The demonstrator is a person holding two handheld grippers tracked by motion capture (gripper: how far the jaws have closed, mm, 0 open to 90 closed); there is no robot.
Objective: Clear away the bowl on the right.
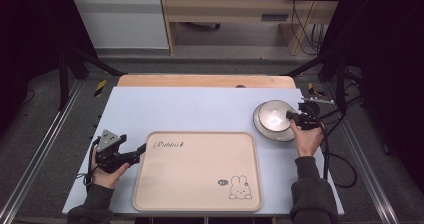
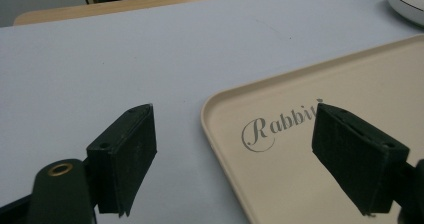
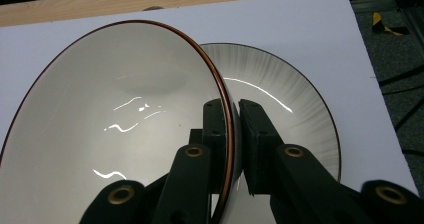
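right gripper (image 3: 234, 144): pinching the bowl (image 3: 115, 119) rim, tilting it off the plate (image 3: 295, 114)
left gripper (image 2: 235, 154): hovering spread over the tray (image 1: 197, 171) corner
heading: tray lying left of the bowl

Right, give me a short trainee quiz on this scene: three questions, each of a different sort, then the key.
1. True or false: the right gripper is shut on the rim of the bowl.
2. Multiple choice: what lies under the tilted bowl? A) the tray B) a plate C) a cup
3. Fill in: the left gripper hangs open over the corner of the ____.

Key
1. True: one jaw is inside the rim, the other outside.
2. B: the plate with fine grey lines shows behind the bowl.
3. Tray: the beige tray with the word Rabbit lies between the jaws, and they do not touch it.
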